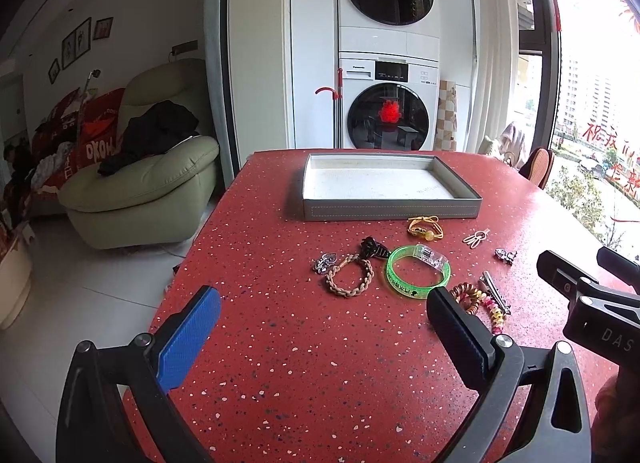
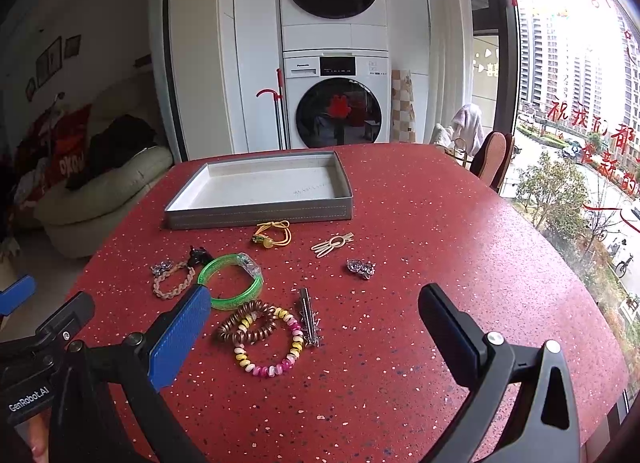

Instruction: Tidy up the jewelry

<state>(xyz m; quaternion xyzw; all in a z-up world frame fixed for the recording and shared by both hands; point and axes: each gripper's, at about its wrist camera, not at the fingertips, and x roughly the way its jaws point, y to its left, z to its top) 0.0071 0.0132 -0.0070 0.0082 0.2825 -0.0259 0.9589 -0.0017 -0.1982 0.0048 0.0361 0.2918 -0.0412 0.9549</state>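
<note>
Both jaws are standing spread and empty: the left gripper (image 1: 324,327) and the right gripper (image 2: 316,323) are hovering low over the red speckled tabletop (image 2: 440,231). The pink-and-yellow beaded bracelet (image 2: 269,343) is lying at lower centre of the right view, directly between the right fingers, so that hand seems nearer. The shallow grey rectangular tray (image 2: 260,213) is sitting empty beyond, upper centre.
</note>
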